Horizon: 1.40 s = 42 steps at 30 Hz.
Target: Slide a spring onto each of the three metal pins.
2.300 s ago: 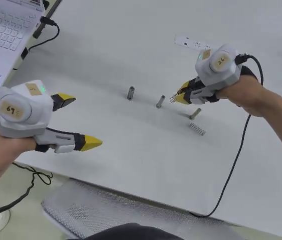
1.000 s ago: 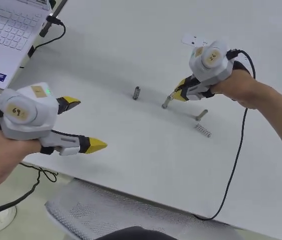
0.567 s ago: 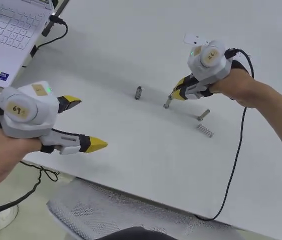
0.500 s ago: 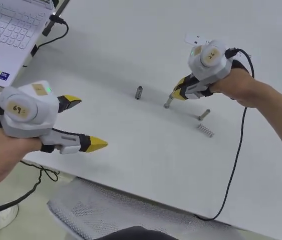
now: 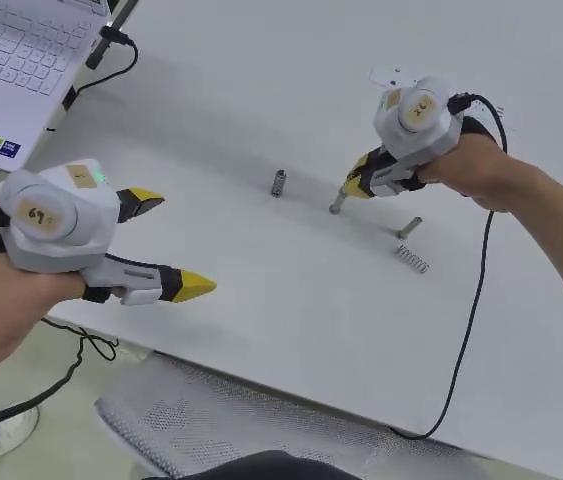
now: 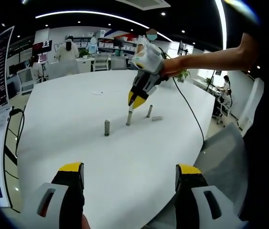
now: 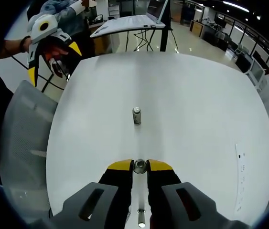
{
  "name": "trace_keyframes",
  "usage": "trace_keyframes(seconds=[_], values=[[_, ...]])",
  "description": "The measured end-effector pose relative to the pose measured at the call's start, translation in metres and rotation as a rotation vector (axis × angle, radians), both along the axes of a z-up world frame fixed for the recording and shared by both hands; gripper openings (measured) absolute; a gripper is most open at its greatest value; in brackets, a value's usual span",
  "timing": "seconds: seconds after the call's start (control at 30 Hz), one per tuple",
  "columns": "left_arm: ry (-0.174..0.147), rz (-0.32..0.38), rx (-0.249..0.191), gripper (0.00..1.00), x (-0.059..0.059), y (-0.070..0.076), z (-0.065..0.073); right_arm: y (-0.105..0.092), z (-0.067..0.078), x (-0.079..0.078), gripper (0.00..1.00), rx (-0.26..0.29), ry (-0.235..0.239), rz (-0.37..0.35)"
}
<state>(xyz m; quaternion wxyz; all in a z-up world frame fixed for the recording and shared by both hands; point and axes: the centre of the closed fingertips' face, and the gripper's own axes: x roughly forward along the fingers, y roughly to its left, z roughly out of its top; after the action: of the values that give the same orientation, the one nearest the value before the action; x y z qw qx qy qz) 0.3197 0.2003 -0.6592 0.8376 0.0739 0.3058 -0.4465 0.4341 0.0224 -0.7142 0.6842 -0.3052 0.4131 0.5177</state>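
White table [image 5: 291, 320]: three pins [image 5: 408, 228], three springs [image 5: 412, 260]; right gripper [image 5: 351, 188] pinching one spring, left gripper [image 5: 178, 242] wide.

Table [image 5: 261, 310]: white.
Upper left: laptop [image 5: 1, 70].
Centre: left pin [image 5: 278, 183], middle pin [image 5: 337, 204], right pin [image 5: 409, 227], in a row.
Just below right pin: loose spring [image 5: 412, 259], flat.

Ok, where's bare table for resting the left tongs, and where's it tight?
Bare: the wide near stretch of table between the left tongs and the black cable, and the strip between the laptop and the sprung pin. Crowded: around the right tongs gripping a spring, middle pin, end pin and loose spring.
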Motion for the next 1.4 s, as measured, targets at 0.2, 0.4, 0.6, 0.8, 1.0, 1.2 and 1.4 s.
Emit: trace_keyframes(seconds=[0.2, 0.4, 0.6, 0.8, 1.0, 1.2, 1.4], values=[[-0.001, 0.000, 0.002, 0.75, -0.001, 0.001, 0.000, 0.002, -0.003, -0.001, 0.09, -0.008, 0.006, 0.005], [-0.001, 0.004, 0.003, 0.75, 0.000, 0.002, 0.000, 0.003, -0.011, 0.003, 0.09, -0.016, 0.013, 0.012], [0.001, 0.006, 0.003, 0.75, 0.000, 0.002, 0.000, 0.005, -0.018, 0.005, 0.09, -0.026, 0.017, 0.019], [0.004, 0.005, 0.007, 0.75, 0.001, 0.003, -0.001, 0.005, -0.030, 0.011, 0.09, -0.034, 0.027, 0.028], [0.008, 0.007, 0.009, 0.75, 0.000, 0.003, -0.002, 0.001, -0.041, 0.013, 0.09, -0.053, 0.030, 0.037], [0.011, 0.006, 0.008, 0.75, 0.000, 0.002, -0.003, 0.000, -0.044, 0.013, 0.09, -0.056, 0.038, 0.036], [0.009, 0.006, 0.009, 0.75, 0.001, 0.002, -0.001, 0.000, -0.048, 0.012, 0.09, -0.060, 0.043, 0.034]])
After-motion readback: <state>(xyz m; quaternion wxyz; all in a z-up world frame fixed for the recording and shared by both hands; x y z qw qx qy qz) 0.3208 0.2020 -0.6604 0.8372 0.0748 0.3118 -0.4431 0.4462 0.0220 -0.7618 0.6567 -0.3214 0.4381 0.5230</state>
